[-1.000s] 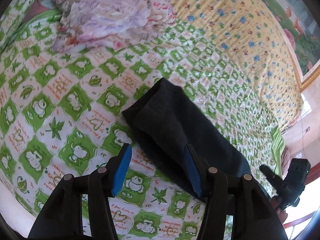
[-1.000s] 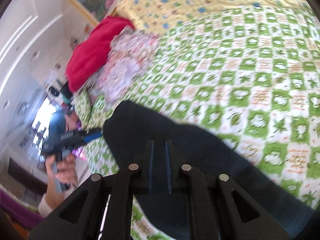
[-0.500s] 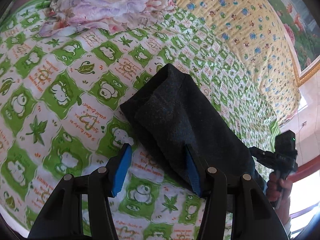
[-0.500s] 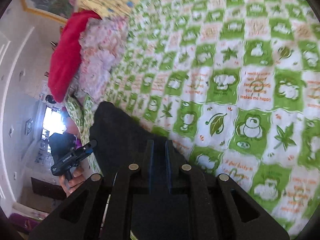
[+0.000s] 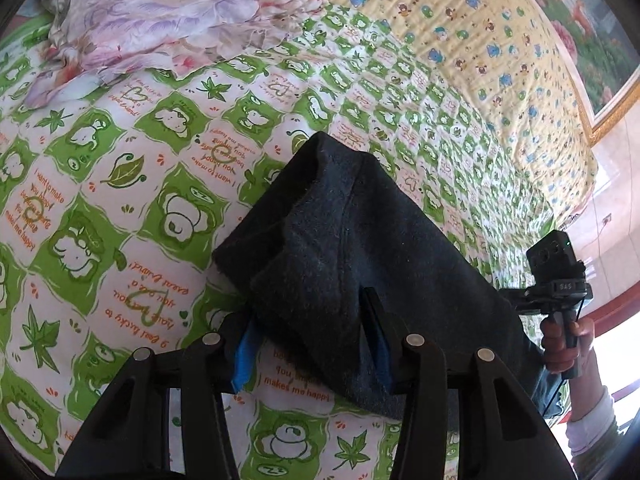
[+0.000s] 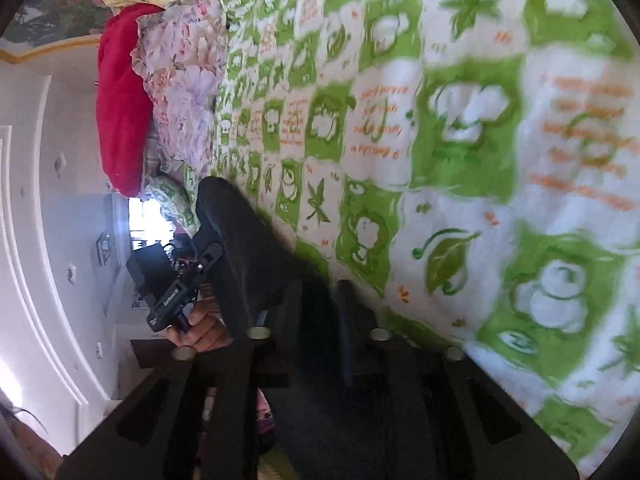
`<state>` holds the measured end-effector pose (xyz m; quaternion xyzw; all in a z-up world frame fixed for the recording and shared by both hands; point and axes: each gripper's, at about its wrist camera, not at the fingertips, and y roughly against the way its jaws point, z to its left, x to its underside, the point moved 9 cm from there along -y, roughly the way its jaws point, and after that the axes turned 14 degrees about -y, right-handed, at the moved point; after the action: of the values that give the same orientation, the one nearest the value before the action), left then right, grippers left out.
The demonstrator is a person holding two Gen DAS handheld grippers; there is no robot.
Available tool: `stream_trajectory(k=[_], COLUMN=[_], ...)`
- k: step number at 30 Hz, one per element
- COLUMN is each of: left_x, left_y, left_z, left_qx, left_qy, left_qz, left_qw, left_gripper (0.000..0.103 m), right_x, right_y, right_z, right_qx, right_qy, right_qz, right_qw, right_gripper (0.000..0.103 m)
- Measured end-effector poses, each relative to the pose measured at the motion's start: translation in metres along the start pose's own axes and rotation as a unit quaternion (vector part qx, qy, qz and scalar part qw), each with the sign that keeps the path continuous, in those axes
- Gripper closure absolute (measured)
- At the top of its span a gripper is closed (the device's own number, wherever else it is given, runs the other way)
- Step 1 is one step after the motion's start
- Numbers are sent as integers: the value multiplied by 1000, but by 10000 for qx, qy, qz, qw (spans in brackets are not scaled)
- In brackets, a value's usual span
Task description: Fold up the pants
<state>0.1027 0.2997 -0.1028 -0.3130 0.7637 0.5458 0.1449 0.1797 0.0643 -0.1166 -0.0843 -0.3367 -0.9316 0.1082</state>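
Note:
Dark charcoal pants (image 5: 352,248) lie folded lengthwise on a green-and-white checked bedspread (image 5: 120,200). My left gripper (image 5: 312,340) is open, its blue-padded fingers astride the near leg end of the pants, fabric between them. My right gripper (image 6: 320,304) is shut on the other end of the pants (image 6: 244,248) and holds it just above the bed; it also shows in the left wrist view (image 5: 556,288) at the far right. The left gripper shows in the right wrist view (image 6: 176,284).
A crumpled floral cloth (image 5: 160,20) lies at the far left of the bed, beside a red cloth (image 6: 120,100). A yellow patterned quilt (image 5: 480,40) covers the far side. The bed edge is on the right (image 5: 560,216).
My left gripper has moved forward so its open fingers now straddle the pants' end. My right gripper, still shut on the pants, has swung and tilted low over the bed.

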Motion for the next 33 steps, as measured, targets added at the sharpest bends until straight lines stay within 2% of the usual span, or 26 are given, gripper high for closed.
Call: stream_trajectory(k=[6,8,10,11,12,14,15,17,18,20,22,24,25,27,32,33], left_x=[-2,-4,-5,-5,-6,-7,-9,-12,-13,-14,-14,-12,-11,-8,10,13], left_y=[-3,-4,-5,-4,-1,14,24,60,76,102,113,114,111,98,48,43], left_z=[0,0,-2,-5,-7,-13,-17,-29,-34,-41,-40,-31,-25,-7,38,41], left_qx=[-11,-45,35,129,86,-49,-19,145,172,41,-106,-318,-347,-310,-375,-392], left_qy=[32,13,-5,5,-4,-38,-36,-26,-92,-269,-393,-507,-499,-456,-296,-261], left_qz=[-33,-67,-86,-120,-180,-307,-424,-799,-960,-1187,-1252,-1237,-1186,-1072,-445,-393], left_qw=[10000,10000,10000,9998,9998,9995,9991,9967,9952,9926,9913,9905,9911,9927,9979,9981], left_gripper=[56,63,83,85,86,87,87,87,87,87,87,87,87,87,85,80], right_x=[0,2,9,11,14,18,21,27,33,40,44,44,43,39,26,24], right_y=[-12,-14,-16,-14,-7,6,18,29,32,31,23,8,-4,-25,-53,-54], right_z=[3,9,17,21,30,45,59,77,89,103,111,113,112,107,84,78], right_qx=[6,137,202,380,601,745,970,1358,1625,1807,2012,2190,2400,2723,2847,2904], right_qy=[72,277,440,602,874,1137,1429,1906,2218,2518,2793,2958,3110,3264,3010,2952], right_qz=[269,191,158,13,-264,-689,-1097,-1569,-1850,-2124,-2346,-2435,-2540,-2658,-2742,-2780], right_qw=[9996,9993,9987,9975,9940,9883,9788,9595,9435,9267,9091,8974,8838,8653,8679,8667], right_gripper=[67,69,89,90,93,94,94,95,95,95,95,95,95,95,94,90])
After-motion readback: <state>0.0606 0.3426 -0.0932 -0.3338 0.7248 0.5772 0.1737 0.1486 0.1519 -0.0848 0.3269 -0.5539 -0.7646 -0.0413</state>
